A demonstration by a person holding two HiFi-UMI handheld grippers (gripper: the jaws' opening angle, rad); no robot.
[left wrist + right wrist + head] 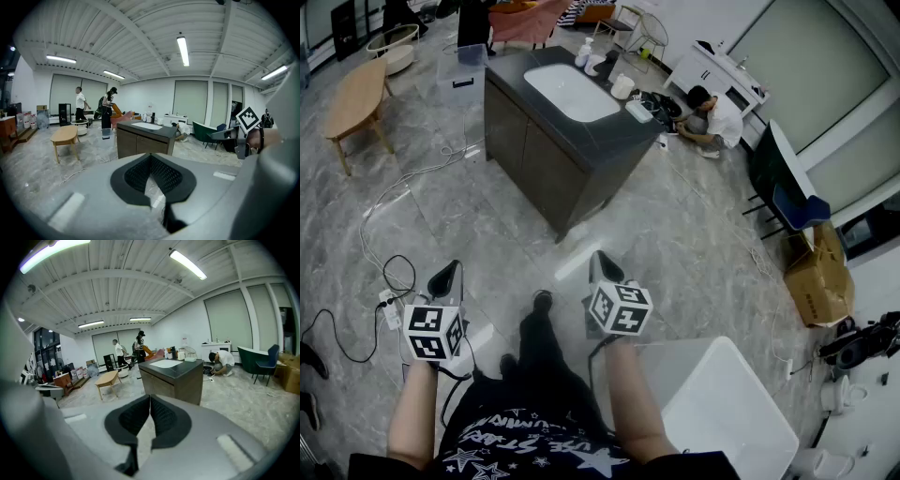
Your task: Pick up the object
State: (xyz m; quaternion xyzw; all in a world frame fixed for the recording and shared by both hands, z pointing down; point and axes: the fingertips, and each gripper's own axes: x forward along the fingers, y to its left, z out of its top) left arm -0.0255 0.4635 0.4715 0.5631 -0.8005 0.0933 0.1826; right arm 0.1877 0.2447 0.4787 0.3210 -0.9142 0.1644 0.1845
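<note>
My left gripper (445, 277) and right gripper (605, 266) are held side by side at waist height over the marble floor, both pointing at a dark cabinet island (572, 150). In the left gripper view the black pads (136, 174) meet at the tip with nothing between them. The right gripper (150, 397) shows the same, its jaws closed and empty. Small items stand on the island's far end: bottles (584, 53) and a white cup-like thing (622, 86). None of them is within reach of either gripper.
A white basin (570, 91) is set into the island top. A person crouches on the floor (712, 117) behind the island. A wooden table (356, 98) stands left, cables (389, 281) trail near my left foot, and a white tabletop (731, 403) and cardboard box (820, 281) sit right.
</note>
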